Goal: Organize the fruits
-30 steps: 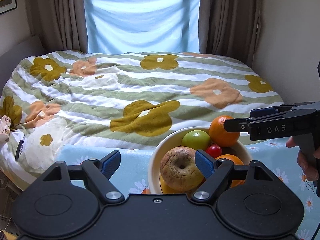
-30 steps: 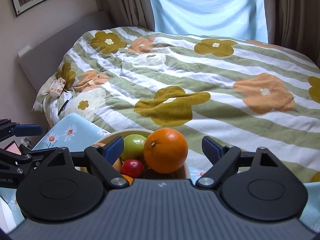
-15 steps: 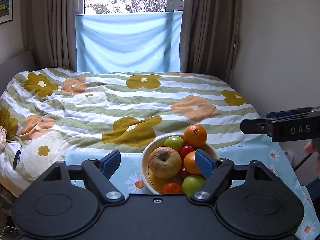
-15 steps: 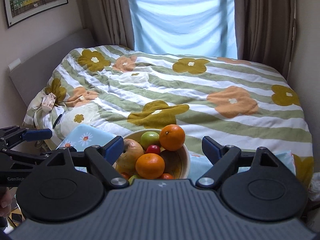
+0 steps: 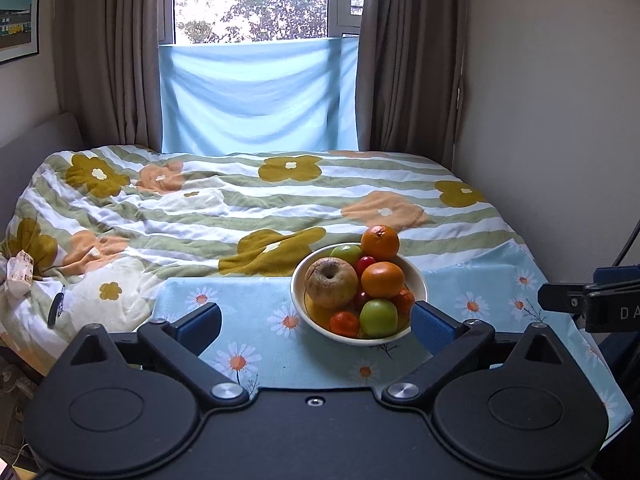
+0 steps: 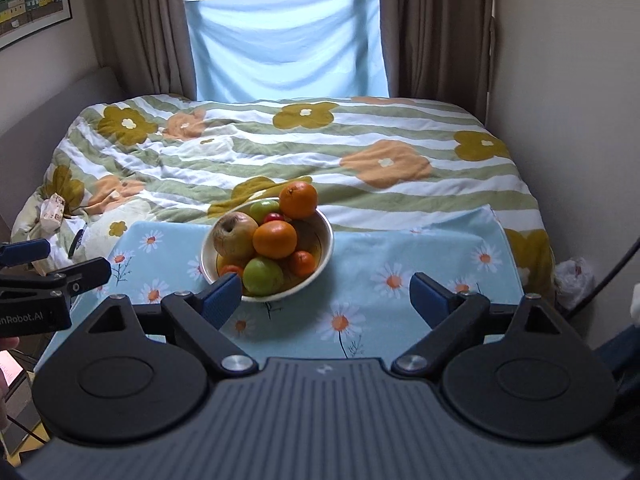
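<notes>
Fruits heaped in a cream bowl [image 5: 416,280] on the daisy-print cloth [image 5: 480,304] covering the counter at the foot of the bed [image 5: 240,200]. Pile is tall: one orange [image 5: 380,242] perched at the far rim, second orange [image 5: 382,279] at the top of the middle, wrinkled brown apple [image 5: 330,282] on the left, green apple [image 5: 378,317] at the front, another green one [image 5: 347,253] behind, small red fruits [image 5: 344,323] tucked in gaps.

Risk, my read: the far orange sits on other fruit right at the rim, so any nudge could roll it off onto the bed. Round fruit on round fruit means pulling a lower piece likely shifts the whole heap. The brown apple looks soft and shrivelled, so a hard squeeze may dent it. The cloth is loose, so a push on the bowl could drag it and wrinkle it.

Left gripper [image 5: 316,326] is backed off from the bowl, jaws wide and just been opening further, nothing between them; the bowl only shows through the gap. Right gripper [image 6: 326,294] also clear of the bowl, jaws wide, nothing held. Each gripper shows at the edge of the other's view, well apart from the fruit. No fruit lies on the cloth outside the bowl. Looks like either all collected or not yet sorted; cannot tell which.
</notes>
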Demonstrator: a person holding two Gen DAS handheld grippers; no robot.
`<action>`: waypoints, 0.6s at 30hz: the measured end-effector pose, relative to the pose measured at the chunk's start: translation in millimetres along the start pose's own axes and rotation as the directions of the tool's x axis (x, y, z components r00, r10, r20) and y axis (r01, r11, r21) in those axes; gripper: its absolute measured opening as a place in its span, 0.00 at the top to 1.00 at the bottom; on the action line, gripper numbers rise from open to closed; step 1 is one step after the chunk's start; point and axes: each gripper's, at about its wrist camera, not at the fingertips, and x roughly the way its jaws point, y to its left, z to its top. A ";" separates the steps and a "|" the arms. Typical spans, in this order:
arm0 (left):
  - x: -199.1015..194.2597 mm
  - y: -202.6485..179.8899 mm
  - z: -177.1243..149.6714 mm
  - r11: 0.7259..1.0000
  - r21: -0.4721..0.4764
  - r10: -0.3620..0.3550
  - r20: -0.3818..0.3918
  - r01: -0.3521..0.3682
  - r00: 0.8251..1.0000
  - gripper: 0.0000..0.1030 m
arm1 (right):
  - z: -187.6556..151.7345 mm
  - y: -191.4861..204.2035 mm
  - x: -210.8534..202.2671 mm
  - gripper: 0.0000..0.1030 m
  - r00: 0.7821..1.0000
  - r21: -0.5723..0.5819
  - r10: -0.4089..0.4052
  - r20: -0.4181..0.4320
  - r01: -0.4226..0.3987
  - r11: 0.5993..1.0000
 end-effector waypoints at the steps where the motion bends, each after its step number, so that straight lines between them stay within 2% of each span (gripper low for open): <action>1: -2.4 -0.5 -3.0 1.000 0.003 -0.001 -0.002 0.001 1.000 0.01 | -5.5 1.0 -2.8 0.00 1.000 -0.001 -0.014 -0.004 0.014 1.000; 8: -19.5 -4.3 -20.9 1.000 0.025 -0.003 0.002 0.003 1.000 0.01 | -34.1 8.1 -17.1 0.00 0.997 -0.007 -0.070 -0.015 0.070 0.998; 18: -28.8 -6.4 -28.3 1.000 0.031 0.002 0.009 -0.002 1.000 0.01 | -39.2 10.8 -27.2 0.00 0.996 0.001 -0.085 -0.001 0.085 0.996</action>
